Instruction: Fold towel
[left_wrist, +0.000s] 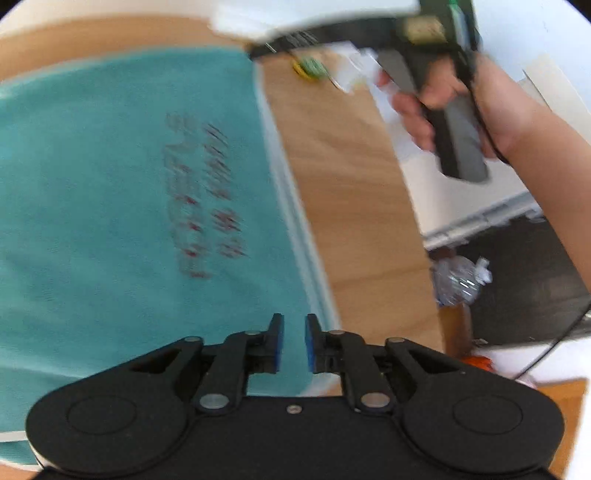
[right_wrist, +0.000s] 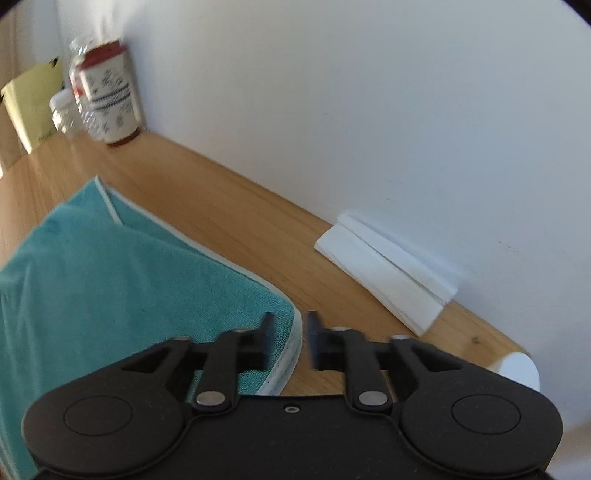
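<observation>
— Towel first: where do we see it?

— Our teal terry towel with pale piping (left_wrist: 122, 192) lies on the light wooden counter (left_wrist: 343, 177). In the left wrist view it fills the left and middle of the frame, with blurred red and grey lettering on it. In the right wrist view the same towel (right_wrist: 110, 273) shows one layer lying over another, its rounded near corner just under our fingers.

— And our left hand-held gripper (left_wrist: 294, 341)?

— Its black jaws with blue pads stand a small gap apart, over the towel's right edge. We see nothing pinched between them.

— The right hand-held gripper (right_wrist: 290, 341)?

— Also parted by a narrow gap, straddling the towel's piped corner. We cannot tell whether the pads touch the cloth. In the left wrist view, a bare hand (left_wrist: 454, 103) grips that tool's dark handle at the far right, above the counter.

— What else do we see?

— A folded white paper sheet (right_wrist: 388, 269) rests against the white wall (right_wrist: 369, 110) at the far right of the counter. At the far left stand a white canister with a red lid (right_wrist: 109, 94), a clear plastic bottle (right_wrist: 79, 96) and a yellowish bag (right_wrist: 31, 103). A crumpled clear plastic bottle (left_wrist: 458, 280) lies below the counter's right edge.
</observation>
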